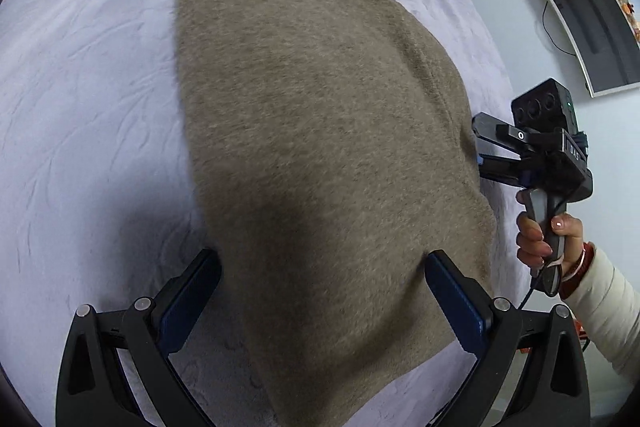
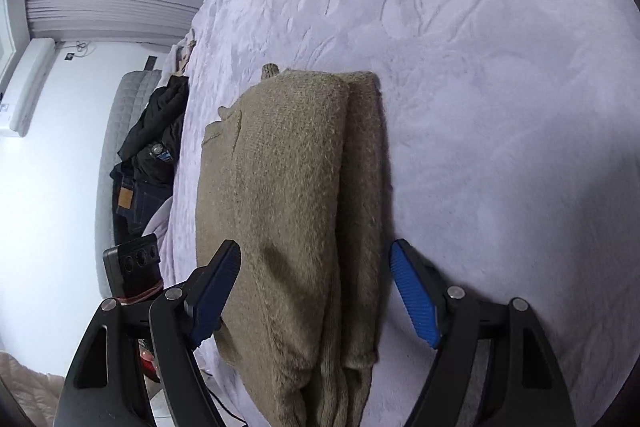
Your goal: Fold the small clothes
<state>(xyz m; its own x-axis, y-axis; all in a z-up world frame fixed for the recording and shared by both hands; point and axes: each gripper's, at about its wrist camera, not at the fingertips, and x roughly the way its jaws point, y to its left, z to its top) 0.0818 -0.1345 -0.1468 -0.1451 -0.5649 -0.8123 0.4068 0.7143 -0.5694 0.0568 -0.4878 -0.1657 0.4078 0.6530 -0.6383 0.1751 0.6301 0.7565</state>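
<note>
While both tongs, left tongs (image 1: 322,273) and right tongs (image 2: 316,263), gape wide astride folded sweater (image 1: 316,131) on bed (image 1: 88,67), gripping nothing: mid-fold; next, pinch near edge, fold over.

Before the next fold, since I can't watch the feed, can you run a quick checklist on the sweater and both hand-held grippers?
1. Tan sweater lies on the bedspread: ok.
2. It is already folded into stacked layers: ok.
3. Left hand-held gripper open, pads astride the sweater's near end: ok.
4. Right hand-held gripper open, pads not pressing the fabric: ok.
5. Dark clothes at the bed's edge lie apart from the sweater: ok.
6. Layers lined up underneath: cannot tell.
</note>
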